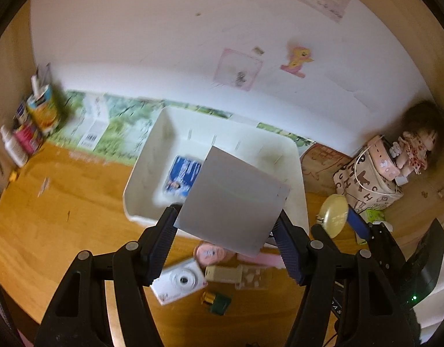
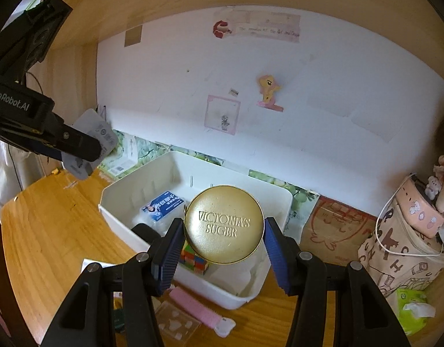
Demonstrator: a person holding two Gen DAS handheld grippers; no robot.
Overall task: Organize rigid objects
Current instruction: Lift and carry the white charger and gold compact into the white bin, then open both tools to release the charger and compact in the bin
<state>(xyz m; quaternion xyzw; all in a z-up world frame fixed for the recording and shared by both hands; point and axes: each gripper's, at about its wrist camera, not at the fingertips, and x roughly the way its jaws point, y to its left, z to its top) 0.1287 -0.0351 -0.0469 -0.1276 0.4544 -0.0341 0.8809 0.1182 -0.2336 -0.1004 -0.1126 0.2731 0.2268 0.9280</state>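
the gold round tin [image 2: 224, 224] is clamped flat-face-up between the pads of the right hand-held gripper [image 2: 224, 248], directly above the near half of the white bin [image 2: 236, 300]. the grey card [image 1: 232, 202] is gripped by the left hand-held gripper [image 1: 226, 231], over the bin's near rim, its long axis slanting toward the bin. the bin sits on the counter [image 1: 62, 217]. judgement: the right hand is nearer a drop; the bin lies straight below it.
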